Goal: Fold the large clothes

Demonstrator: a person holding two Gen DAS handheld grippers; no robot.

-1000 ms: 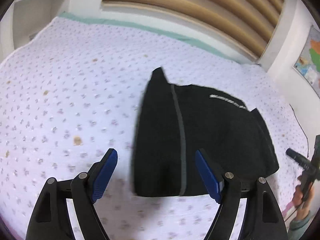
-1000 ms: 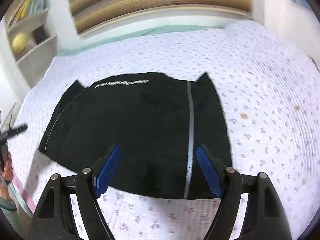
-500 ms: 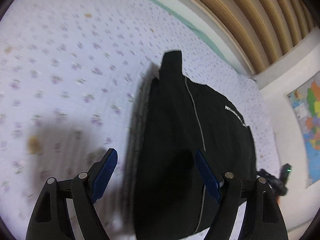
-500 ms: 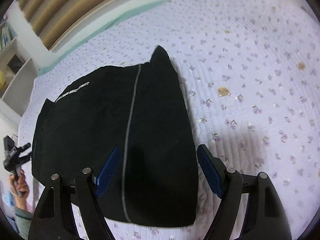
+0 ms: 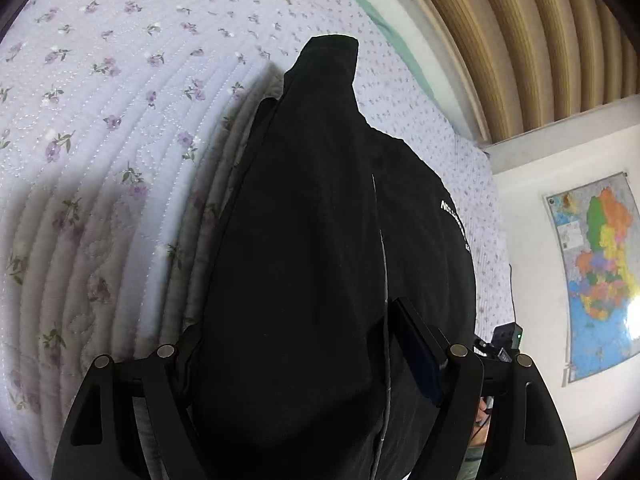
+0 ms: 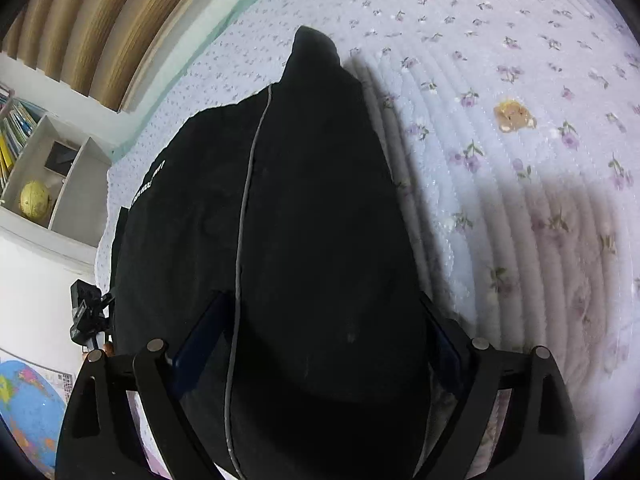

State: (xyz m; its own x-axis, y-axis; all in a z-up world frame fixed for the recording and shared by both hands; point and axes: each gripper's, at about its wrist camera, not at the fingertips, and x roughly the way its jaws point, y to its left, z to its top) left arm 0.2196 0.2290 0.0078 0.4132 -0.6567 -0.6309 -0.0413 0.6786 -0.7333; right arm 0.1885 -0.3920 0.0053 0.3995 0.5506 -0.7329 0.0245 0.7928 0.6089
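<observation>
- Black garment (image 5: pixel 312 248) laid flat on the quilted floral bedspread (image 5: pixel 100 128), long axis running away from both cameras toward the slatted headboard (image 5: pixel 520 40).
- Far end narrowed to a blunt tip (image 5: pixel 328 52), pointed at the headboard; near end spread wide between the fingers of each tool.
- Left tool (image 5: pixel 304 344): fingers spread wide apart, fabric lying between them; contact with the cloth not discernible.
- Right tool (image 6: pixel 324 332): fingers likewise wide apart, straddling the near edge of the same garment.
- Thin grey stripe (image 6: pixel 244 208) along the long axis; white lettering (image 5: pixel 454 220) near one side edge.
- Left wrist view only: wall map (image 5: pixel 596 272) at right.
- Right wrist view only: white shelf unit (image 6: pixel 60 172) with a yellow globe (image 6: pixel 36 198) in the lower compartment, books (image 6: pixel 16 128) in the upper one; brown bear print (image 6: pixel 514 116) on the bedspread.
</observation>
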